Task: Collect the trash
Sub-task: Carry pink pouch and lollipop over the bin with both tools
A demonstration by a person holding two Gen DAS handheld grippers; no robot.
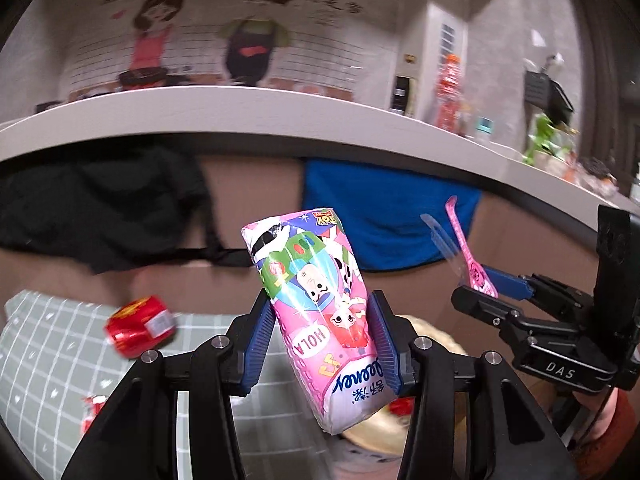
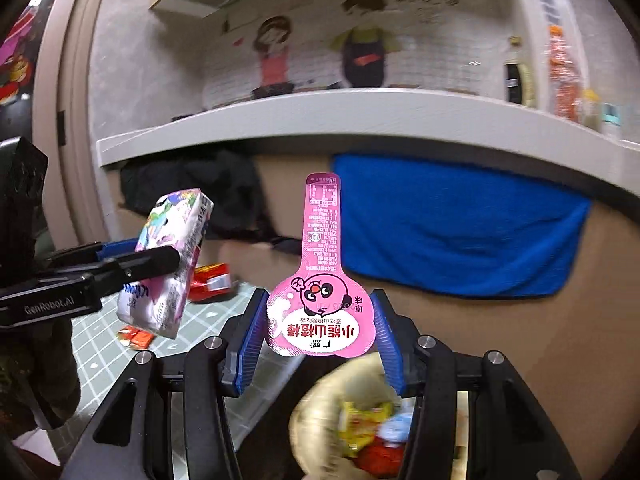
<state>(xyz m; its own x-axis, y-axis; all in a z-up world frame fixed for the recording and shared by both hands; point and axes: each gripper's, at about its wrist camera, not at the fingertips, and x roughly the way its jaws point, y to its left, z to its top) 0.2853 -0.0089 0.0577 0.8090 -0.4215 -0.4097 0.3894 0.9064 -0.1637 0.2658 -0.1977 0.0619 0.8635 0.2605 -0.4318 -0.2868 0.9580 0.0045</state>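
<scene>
Your left gripper (image 1: 326,334) clamps the tissue pack (image 1: 316,312) and your right gripper (image 2: 320,330) pinches the pink wrapper (image 2: 322,300) above the basket (image 2: 320,396); the thin wrapper could slip out sideways if you swing fast.

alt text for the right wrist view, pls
The right gripper clamps a pink spoon-shaped snack wrapper upright above a bowl of wrappers. At left, the left gripper holds a pink tissue pack over a green checked cloth strewn with red wrappers.
</scene>
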